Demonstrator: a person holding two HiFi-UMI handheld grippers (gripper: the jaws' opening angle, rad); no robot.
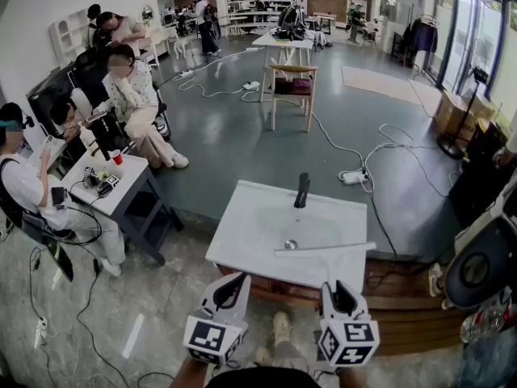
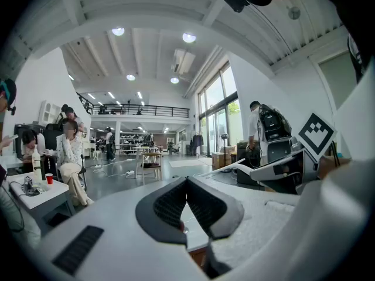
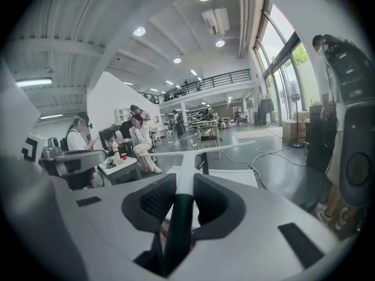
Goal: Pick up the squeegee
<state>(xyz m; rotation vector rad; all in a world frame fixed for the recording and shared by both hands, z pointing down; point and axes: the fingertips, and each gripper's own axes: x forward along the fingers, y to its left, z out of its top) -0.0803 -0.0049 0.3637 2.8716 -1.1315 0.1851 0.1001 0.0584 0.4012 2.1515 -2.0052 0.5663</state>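
Right gripper view shows the right gripper (image 3: pixel 184 186) clamped on the handle of the white T-shaped plastic squeegee (image 3: pixel 187 157). It seems lifted, so only a steady hold is needed. The left gripper (image 2: pixel 187 183) is closed and empty.

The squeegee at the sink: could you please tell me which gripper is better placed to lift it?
Right. The right gripper clamps the squeegee by its handle; the left gripper is shut and empty.

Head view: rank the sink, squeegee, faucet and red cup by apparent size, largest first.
1. sink
2. squeegee
3. faucet
4. red cup, though it stands farther from the camera, so part of its smallness is distance.
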